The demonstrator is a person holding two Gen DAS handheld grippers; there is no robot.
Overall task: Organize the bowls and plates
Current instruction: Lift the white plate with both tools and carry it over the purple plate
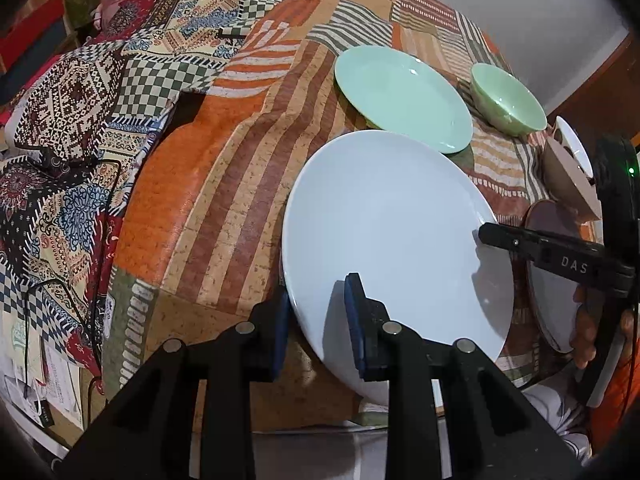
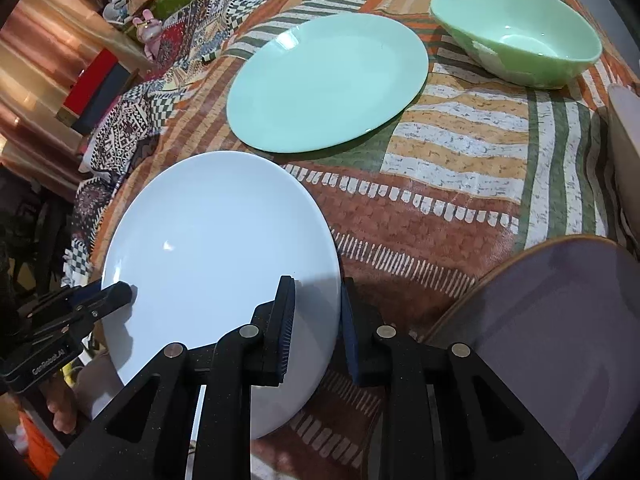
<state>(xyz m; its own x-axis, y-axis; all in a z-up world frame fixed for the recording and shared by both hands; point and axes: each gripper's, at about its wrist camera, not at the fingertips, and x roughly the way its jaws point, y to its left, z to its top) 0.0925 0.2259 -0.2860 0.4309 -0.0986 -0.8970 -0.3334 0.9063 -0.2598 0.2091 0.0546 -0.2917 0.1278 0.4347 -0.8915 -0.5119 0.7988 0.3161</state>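
Lift evenly with left tool point(image 1: 320, 320) and right tool point(image 2: 316, 320), both clamped on opposite rims of white plate point(image 2: 216, 248), keeping it level.

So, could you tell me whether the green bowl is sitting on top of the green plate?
No, the green bowl stands on the tablecloth beside the green plate.

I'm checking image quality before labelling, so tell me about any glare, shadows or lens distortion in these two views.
Left wrist view: strong fisheye bend with dark corners; the left gripper throws a soft shadow on the white plate; slight glare in the green bowl. Right wrist view: same bend; small highlights on the white plate and green plate; the right gripper shadows the plate rim.
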